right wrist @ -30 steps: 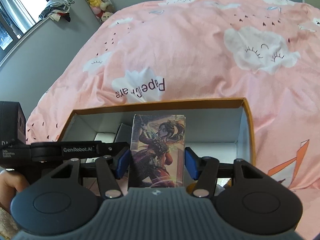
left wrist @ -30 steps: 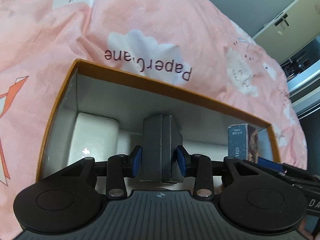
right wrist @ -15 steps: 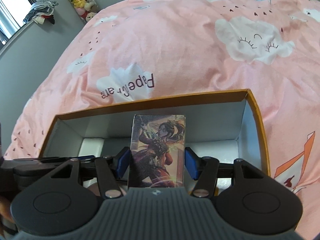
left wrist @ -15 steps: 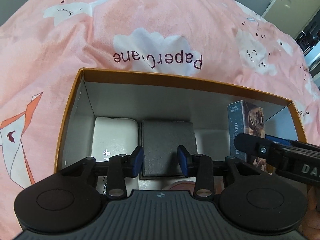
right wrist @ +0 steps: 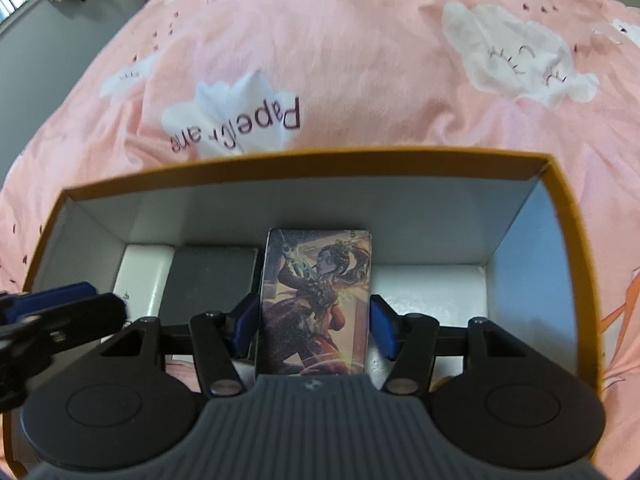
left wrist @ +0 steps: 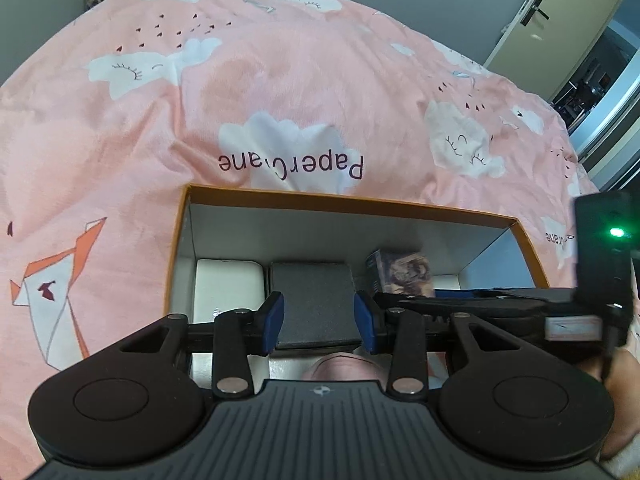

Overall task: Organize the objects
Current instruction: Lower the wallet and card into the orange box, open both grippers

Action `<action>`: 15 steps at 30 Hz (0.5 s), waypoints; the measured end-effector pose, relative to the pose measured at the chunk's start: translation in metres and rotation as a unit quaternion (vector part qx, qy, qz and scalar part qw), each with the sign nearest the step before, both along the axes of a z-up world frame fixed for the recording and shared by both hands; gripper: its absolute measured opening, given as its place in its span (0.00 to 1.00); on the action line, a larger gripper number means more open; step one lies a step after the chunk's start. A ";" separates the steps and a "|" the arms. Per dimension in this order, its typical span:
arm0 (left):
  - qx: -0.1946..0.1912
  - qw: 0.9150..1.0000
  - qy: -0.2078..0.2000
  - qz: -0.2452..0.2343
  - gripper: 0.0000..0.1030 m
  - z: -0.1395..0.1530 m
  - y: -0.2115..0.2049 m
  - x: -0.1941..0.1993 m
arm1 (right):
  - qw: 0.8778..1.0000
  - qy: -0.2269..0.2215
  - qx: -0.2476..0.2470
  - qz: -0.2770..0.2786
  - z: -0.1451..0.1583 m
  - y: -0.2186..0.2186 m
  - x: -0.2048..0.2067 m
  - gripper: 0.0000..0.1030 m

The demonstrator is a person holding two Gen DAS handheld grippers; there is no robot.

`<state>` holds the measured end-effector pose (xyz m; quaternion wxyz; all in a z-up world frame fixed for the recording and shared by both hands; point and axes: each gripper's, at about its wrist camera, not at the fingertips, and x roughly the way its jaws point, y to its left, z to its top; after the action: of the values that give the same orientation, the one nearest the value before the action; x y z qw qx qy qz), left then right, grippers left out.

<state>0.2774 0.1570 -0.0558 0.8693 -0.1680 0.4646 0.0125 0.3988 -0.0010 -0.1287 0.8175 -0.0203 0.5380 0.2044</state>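
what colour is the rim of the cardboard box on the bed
Orange-brown rim, with white inner walls; the right wrist view shows it best.

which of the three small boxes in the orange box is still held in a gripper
The illustrated box, gripped by the right gripper. The white box and dark grey box lie on the floor, free.

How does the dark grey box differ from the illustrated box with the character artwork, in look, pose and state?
The dark grey box is plain and matte; the illustrated box with the character artwork carries colourful printed art. The dark grey box lies flat on the floor of the orange-rimmed cardboard carton, gripped by nothing; the illustrated box stands upright, clamped in the right claw. In this view the illustrated box looks taller and narrower. Both are rectangular and sit within the carton's walls.
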 end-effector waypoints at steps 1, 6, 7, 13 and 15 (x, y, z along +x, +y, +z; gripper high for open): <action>0.001 1.000 -0.002 0.000 0.44 0.002 0.001 -0.002 | 1.000 0.005 -0.001 0.004 -0.002 0.002 0.001 0.59; 0.001 1.000 -0.005 0.000 0.44 0.002 0.004 -0.008 | 1.000 0.023 0.008 0.003 -0.005 0.001 0.004 0.60; 0.002 1.000 -0.004 -0.001 0.44 0.002 0.004 -0.008 | 1.000 0.025 0.012 0.002 -0.005 0.000 0.003 0.59; 0.001 1.000 -0.003 -0.008 0.44 0.003 0.004 -0.009 | 0.999 0.039 0.020 -0.002 0.001 -0.010 0.001 0.57; 0.001 1.000 -0.001 -0.009 0.44 0.003 0.004 -0.009 | 0.998 0.058 0.027 -0.013 -0.001 -0.015 0.003 0.47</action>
<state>0.2681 0.1613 -0.0530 0.8702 -0.1635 0.4648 0.0049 0.4016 -0.0159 -0.1295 0.7878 0.0201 0.5789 0.2092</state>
